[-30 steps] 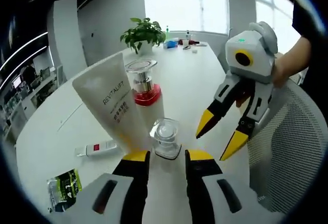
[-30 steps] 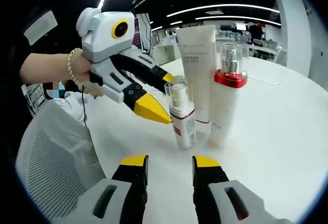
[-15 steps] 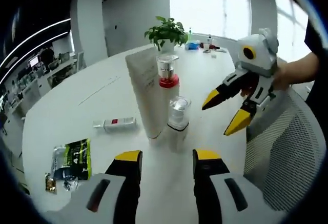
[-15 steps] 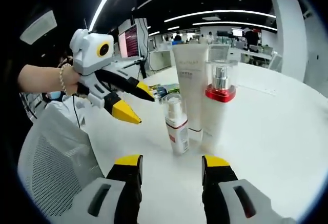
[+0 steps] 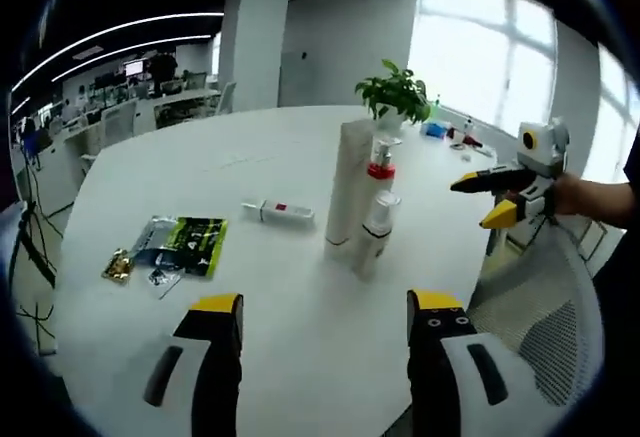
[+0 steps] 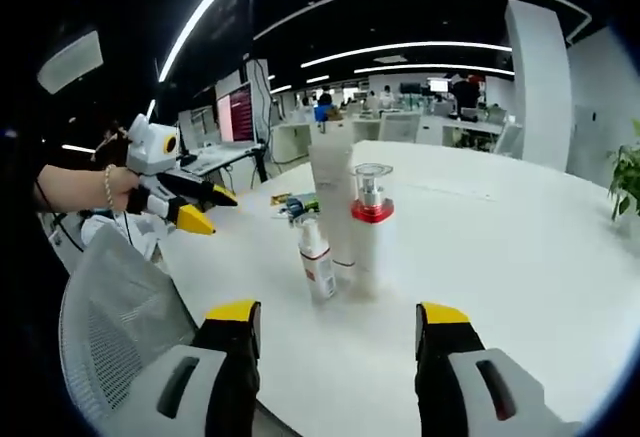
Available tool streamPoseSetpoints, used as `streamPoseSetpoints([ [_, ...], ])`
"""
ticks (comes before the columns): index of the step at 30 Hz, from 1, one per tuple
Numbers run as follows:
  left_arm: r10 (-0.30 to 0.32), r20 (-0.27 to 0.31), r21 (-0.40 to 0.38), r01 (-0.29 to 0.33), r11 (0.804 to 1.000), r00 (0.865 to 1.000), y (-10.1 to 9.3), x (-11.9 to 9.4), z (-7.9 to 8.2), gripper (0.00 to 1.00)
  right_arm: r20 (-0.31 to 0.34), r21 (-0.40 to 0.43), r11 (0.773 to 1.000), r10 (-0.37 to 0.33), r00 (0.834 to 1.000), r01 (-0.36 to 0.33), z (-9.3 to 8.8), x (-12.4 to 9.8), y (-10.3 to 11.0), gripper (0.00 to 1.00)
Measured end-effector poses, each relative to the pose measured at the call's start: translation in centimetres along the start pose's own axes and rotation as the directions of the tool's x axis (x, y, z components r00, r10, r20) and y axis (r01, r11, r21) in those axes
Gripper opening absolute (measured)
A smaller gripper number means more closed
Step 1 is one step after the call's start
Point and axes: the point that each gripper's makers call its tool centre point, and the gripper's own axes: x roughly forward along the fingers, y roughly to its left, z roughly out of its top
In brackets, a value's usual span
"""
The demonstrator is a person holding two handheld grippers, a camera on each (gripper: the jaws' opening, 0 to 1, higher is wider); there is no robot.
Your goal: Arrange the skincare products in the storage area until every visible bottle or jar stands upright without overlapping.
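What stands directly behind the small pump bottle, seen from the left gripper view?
Behind the small pump bottle stand the red-collared bottle and, beside it, the tall white tube, all upright. The small bottle covers the red-collared bottle's lower body, so whether they touch cannot be seen.

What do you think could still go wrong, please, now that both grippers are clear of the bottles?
1. The white tube, the red-collared pump bottle and the small pump bottle stand very close together, so a nudge to one could well topple the others.
2. A small tube lies flat on the table; if it counts as a target, the arrangement isn't finished.
3. The left gripper and right gripper are open and empty; reaching for the flat tube may brush the upright group.
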Motion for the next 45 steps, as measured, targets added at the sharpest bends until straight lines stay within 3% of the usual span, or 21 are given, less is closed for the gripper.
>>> streamPoseSetpoints([
  [5, 0.077, 0.048, -0.041, -0.075, 0.996, 0.996, 1.0, -2.6, 0.3, 0.76, 0.013, 0.009, 1.000, -0.012, 1.000, 0.012, -0.4, -1.3, -0.1, 0.71],
  [12, 0.128, 0.081, -0.116, -0.118, 0.986, 0.988, 1.9, -5.9, 0.0, 0.85, 0.021, 0.024, 0.999, -0.023, 1.000, 0.022, -0.4, -2.5, 0.6, 0.77],
  [18, 0.083, 0.076, -0.116, -0.074, 0.990, 0.994, 2.3, -7.3, -0.8, 0.96, 0.092, 0.109, 0.992, -0.073, 0.993, 0.063, 1.5, -3.4, 0.2, 0.80],
  [23, 0.020, 0.022, -0.085, -0.018, 0.996, 1.000, 1.9, -8.0, -1.8, 0.99, 0.072, 0.148, 0.981, -0.137, 0.988, 0.125, 1.9, -3.6, -0.4, 0.93],
  [30, 0.038, 0.052, -0.079, -0.034, 0.996, 0.998, 4.0, -8.3, -1.2, 0.99, 0.072, 0.114, 0.985, -0.140, 0.988, 0.131, 2.4, -3.2, -0.6, 0.99],
  [33, 0.070, 0.060, -0.113, -0.063, 0.992, 0.996, 5.0, -8.3, -1.2, 0.97, 0.035, 0.107, 0.986, -0.134, 0.990, 0.130, 2.2, -2.7, -0.7, 0.99],
  [37, 0.063, 0.071, -0.146, -0.052, 0.988, 0.995, 4.8, -8.2, -1.2, 0.94, 0.052, 0.032, 0.991, -0.128, 0.990, 0.126, 3.7, -2.5, -1.4, 0.99],
  [40, 0.089, 0.065, -0.184, -0.076, 0.980, 0.994, 5.4, -7.8, -1.2, 0.97, 0.059, 0.041, 0.994, -0.107, 0.992, 0.105, 4.9, -1.8, -2.2, 0.93],
  [44, 0.077, 0.123, -0.251, -0.044, 0.967, 0.989, 4.9, -7.3, 0.0, 0.96, 0.098, -0.016, 0.996, -0.084, 0.992, 0.086, 7.4, -0.7, -2.7, 0.99],
  [45, 0.077, 0.116, -0.250, -0.046, 0.967, 0.990, 5.1, -7.2, 0.0, 0.96, 0.114, -0.026, 0.997, -0.070, 0.991, 0.074, 8.0, -0.3, -2.7, 0.99],
])
